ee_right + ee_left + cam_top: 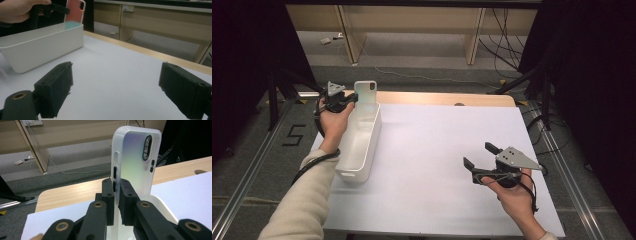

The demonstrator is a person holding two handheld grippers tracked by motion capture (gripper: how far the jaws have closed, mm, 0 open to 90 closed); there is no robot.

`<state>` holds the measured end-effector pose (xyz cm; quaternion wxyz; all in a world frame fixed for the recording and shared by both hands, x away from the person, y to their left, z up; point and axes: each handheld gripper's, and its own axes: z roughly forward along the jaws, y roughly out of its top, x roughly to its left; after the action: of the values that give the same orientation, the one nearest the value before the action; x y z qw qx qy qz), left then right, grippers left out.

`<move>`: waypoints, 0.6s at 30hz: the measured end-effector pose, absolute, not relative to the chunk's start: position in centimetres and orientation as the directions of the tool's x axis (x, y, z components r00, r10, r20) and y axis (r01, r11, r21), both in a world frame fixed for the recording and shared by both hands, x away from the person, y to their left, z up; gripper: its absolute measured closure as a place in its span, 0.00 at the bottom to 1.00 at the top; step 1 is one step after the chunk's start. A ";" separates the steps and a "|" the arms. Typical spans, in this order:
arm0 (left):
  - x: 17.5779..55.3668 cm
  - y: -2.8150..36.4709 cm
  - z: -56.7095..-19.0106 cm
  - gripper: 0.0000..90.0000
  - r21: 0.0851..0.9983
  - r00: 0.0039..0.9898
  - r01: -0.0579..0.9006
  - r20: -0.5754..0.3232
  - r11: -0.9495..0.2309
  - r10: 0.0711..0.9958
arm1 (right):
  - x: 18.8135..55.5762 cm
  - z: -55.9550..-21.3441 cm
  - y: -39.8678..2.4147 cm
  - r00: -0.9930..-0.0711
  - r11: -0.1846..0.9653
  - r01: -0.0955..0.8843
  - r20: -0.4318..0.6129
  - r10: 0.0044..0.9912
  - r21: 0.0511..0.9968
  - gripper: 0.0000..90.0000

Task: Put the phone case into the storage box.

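The left gripper (353,98) is clamped on the edge of a translucent phone case (365,92) – jaws pinched tight on its side. The case stands upright right in front of that gripper, its lower end down inside the far end of a white bin (359,137), which stretches back toward the person just beside the left hand (334,120). Well apart from all that, the right gripper (477,155) sits over the white table cover (432,150) with its jaws spread wide – nothing between them.
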<state>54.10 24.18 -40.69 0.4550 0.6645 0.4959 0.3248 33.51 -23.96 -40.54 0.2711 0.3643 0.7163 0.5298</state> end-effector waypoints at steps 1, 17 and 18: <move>54.1 24.2 -40.7 0.93 0.927 0.299 0.362 -0.019 -0.095 0.954 | 33.5 -40.6 -23.9 -0.591 0.168 0.234 0.003 0.807 0.958 0.14; 54.2 24.2 -41.2 0.93 0.921 0.286 0.378 -0.019 -0.095 0.958 | 33.6 -40.6 -24.0 -0.581 0.164 0.229 0.000 0.814 0.959 0.15; 54.2 24.2 -41.3 0.93 0.920 0.285 0.379 -0.018 -0.096 0.958 | 33.5 -40.5 -24.0 -0.582 0.160 0.237 0.008 0.813 0.958 0.15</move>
<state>54.20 24.16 -41.26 0.4469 0.6656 0.5023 0.3240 33.52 -23.98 -40.55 0.2704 0.3689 0.7121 0.5327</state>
